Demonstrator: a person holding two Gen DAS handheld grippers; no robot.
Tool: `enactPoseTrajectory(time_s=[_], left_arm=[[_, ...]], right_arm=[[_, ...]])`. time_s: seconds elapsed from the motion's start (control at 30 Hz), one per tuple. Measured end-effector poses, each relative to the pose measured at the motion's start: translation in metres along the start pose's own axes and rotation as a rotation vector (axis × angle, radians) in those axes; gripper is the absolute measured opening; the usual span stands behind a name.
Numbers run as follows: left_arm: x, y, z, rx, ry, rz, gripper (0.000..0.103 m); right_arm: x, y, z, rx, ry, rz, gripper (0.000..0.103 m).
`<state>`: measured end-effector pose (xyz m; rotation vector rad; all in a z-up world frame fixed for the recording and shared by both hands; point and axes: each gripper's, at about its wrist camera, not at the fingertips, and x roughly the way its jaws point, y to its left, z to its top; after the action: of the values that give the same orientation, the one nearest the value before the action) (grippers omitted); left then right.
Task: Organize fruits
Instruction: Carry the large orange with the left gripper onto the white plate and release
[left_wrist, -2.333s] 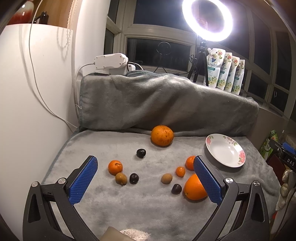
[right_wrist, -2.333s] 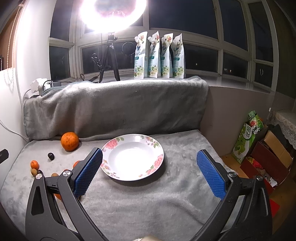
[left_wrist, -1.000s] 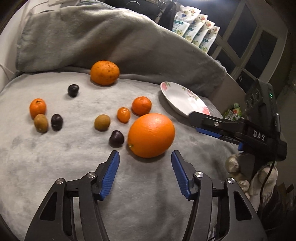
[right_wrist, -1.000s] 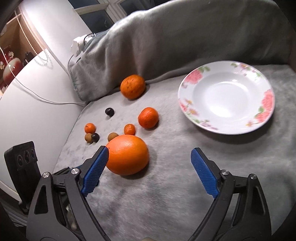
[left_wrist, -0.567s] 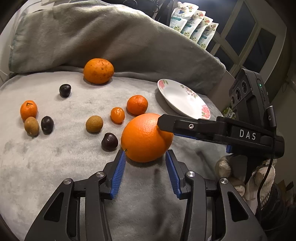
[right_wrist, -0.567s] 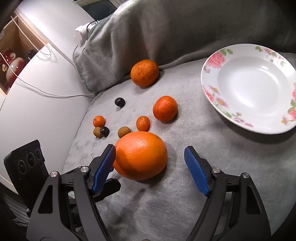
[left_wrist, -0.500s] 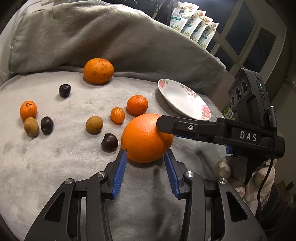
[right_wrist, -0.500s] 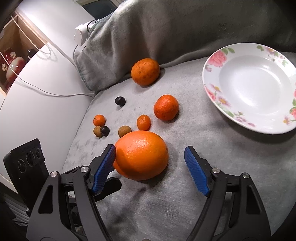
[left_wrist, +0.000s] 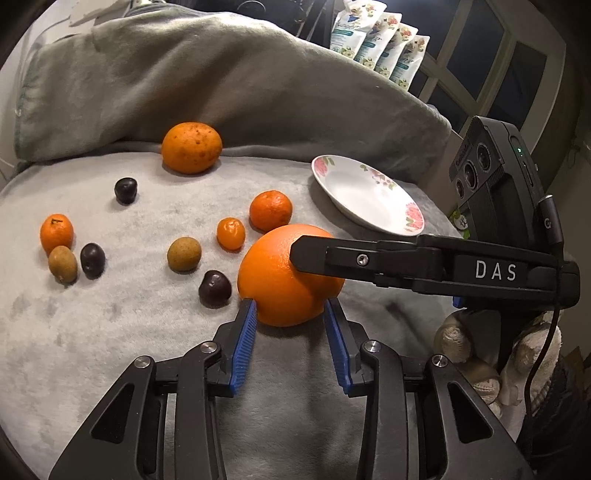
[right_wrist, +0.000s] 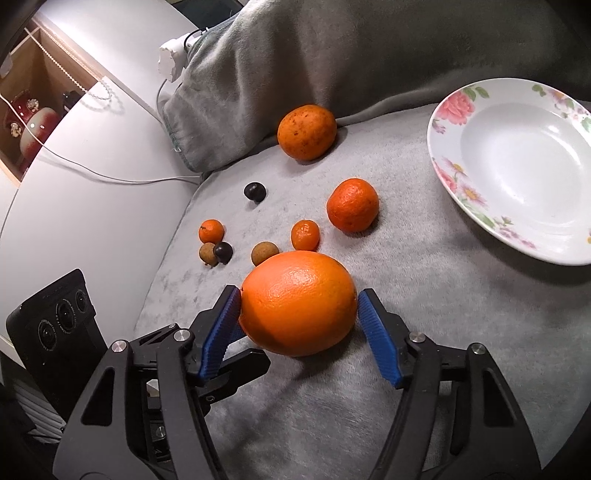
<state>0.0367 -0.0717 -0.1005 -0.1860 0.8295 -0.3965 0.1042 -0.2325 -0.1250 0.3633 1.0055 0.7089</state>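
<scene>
Meanwhile, both hand-held grippers close on the big orange (right_wrist: 298, 302) on the grey blanket (right_wrist: 424, 295): the right hand-held gripper (right_wrist: 299, 314) has narrowed with pads at its sides, the left hand-held gripper (left_wrist: 290, 314) pinching its near end. Best lift level toward the plate (right_wrist: 517, 166) at two o'clock, clearing the small fruits.

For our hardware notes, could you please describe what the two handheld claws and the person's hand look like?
Both the left claw and the right claw have matte black skeletal arms with triangular cut-outs, silver pivot bolts and ribbed blue pads. The right claw's side reads "DAS" in white; a black three-lens camera block with a green light and a black cable sits above. The hand wears a cream knitted glove.
</scene>
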Motion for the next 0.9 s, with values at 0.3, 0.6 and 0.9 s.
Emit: enactPoseTrajectory(time_s=[0.3,0.6,0.9], left_arm=[[0.005,-0.023,-0.001,0.069,-0.022,-0.015,0.036],[0.016,-0.049,0.018,0.121,-0.063,-0.035,0.036],[0.038,-0.081,0.034,0.174,-0.065,-0.064,0.036]], right_arm=[[-0.026,-0.008,0.004,0.007,-0.055,-0.019,0.068],[-0.063,-0.021,0.011,0.022,-0.121,-0.039,0.068],[-0.098,-0.05,0.021,0.061,-0.183,-0.072,0.068]])
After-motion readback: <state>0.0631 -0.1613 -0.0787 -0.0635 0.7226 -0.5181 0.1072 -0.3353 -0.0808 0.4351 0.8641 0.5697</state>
